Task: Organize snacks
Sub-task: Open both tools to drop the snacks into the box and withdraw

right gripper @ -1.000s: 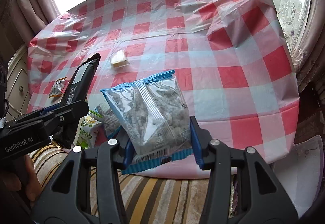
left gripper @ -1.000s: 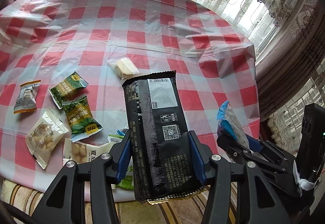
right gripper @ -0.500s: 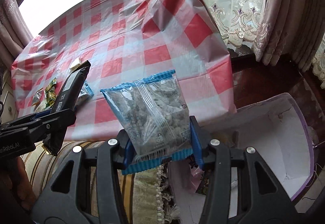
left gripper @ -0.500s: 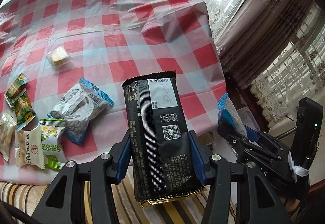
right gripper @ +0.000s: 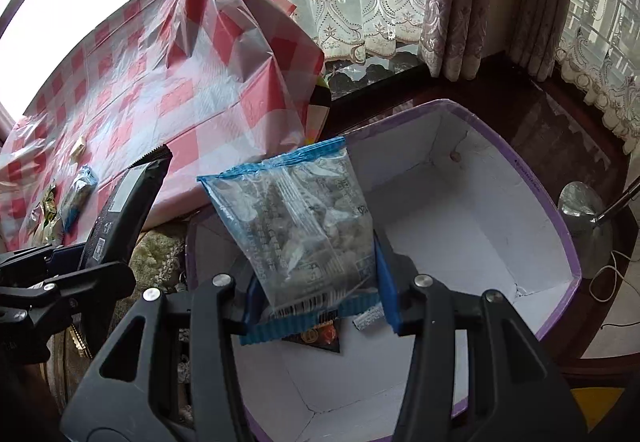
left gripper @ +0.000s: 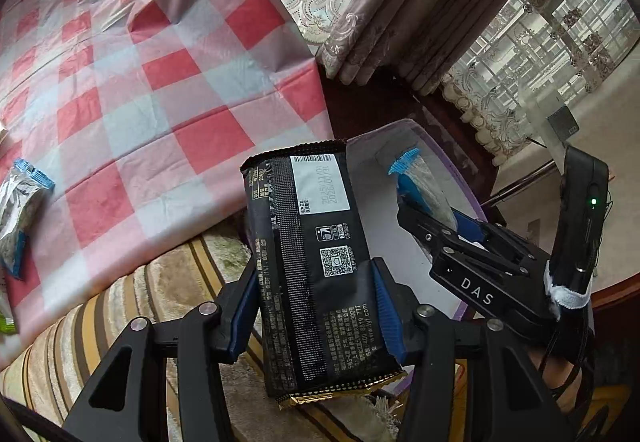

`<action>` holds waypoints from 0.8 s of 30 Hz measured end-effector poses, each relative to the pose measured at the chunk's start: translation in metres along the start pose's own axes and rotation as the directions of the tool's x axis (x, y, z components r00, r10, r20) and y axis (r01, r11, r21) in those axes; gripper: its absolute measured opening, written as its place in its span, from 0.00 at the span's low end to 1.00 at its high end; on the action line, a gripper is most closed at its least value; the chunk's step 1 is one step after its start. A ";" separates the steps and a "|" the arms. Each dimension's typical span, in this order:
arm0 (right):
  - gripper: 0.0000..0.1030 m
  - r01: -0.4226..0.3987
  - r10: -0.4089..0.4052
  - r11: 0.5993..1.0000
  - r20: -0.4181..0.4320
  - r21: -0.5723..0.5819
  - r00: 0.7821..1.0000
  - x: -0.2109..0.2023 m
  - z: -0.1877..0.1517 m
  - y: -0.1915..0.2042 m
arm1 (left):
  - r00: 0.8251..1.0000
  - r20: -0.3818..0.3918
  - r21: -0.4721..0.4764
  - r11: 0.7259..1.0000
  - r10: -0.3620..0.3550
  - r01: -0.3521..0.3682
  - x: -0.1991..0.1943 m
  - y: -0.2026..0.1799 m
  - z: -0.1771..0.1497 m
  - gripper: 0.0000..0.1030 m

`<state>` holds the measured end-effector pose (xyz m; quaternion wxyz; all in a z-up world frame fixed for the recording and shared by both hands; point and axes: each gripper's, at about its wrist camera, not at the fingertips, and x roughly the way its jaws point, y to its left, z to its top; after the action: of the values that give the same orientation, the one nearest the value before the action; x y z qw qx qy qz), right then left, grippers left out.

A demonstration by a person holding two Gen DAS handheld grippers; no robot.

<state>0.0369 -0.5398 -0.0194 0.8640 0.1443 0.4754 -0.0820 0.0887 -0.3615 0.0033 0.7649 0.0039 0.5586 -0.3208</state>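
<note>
My left gripper (left gripper: pixel 316 306) is shut on a long black snack packet (left gripper: pixel 312 254) with a white label and gold bottom seam, held upright near the rim of a white box with purple edging (left gripper: pixel 456 169). My right gripper (right gripper: pixel 316 294) is shut on a clear packet with blue seams (right gripper: pixel 296 217), hanging over the open box (right gripper: pixel 472 226). Small wrappers (right gripper: pixel 320 334) lie on the box floor under it. Each gripper shows in the other's view: the right gripper (left gripper: pixel 420 201) at the right, the left gripper (right gripper: pixel 86 262) at the left with the black packet (right gripper: pixel 128 201).
The red-and-white checked tablecloth (left gripper: pixel 160 81) covers the table to the left, with another blue-edged packet (left gripper: pixel 20 201) and several small snacks (right gripper: pixel 64 209) on it. A striped cushion (left gripper: pixel 120 314) lies below the table edge. Lace curtains (right gripper: pixel 360 1) and a dark wooden sill stand behind the box.
Both grippers have swung right, away from the table, keeping their packets. The table has slid to the left of both views and the purple-rimmed box now lies under the right gripper.
</note>
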 end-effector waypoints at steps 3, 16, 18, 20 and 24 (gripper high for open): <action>0.50 0.019 -0.019 1.000 -0.010 0.022 1.000 0.001 -0.005 -0.013 | 0.999 -0.045 0.026 0.999 -0.020 0.021 0.010 -0.015 -0.004 0.52; 0.52 0.074 -0.073 0.997 -0.064 0.025 0.995 0.009 -0.014 -0.024 | 0.982 -0.181 0.085 0.994 -0.047 0.063 0.033 -0.043 -0.017 0.64; 0.53 0.071 -0.070 0.997 -0.061 0.017 0.996 0.009 -0.012 -0.021 | 0.983 -0.179 0.072 0.996 -0.046 0.060 0.032 -0.040 -0.017 0.64; 0.54 0.067 -0.066 0.998 -0.059 0.011 0.996 0.008 -0.012 -0.017 | 0.984 -0.174 0.067 0.996 -0.047 0.059 0.033 -0.040 -0.017 0.64; 0.58 0.062 -0.061 0.998 -0.054 0.007 0.997 0.007 -0.010 -0.010 | 0.987 -0.153 0.057 0.997 -0.046 0.055 0.028 -0.035 -0.016 0.64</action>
<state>0.0296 -0.5463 -0.0317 0.8473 0.1353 0.5024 -0.1067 0.0623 -0.3970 -0.0141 0.7113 0.0373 0.6050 -0.3557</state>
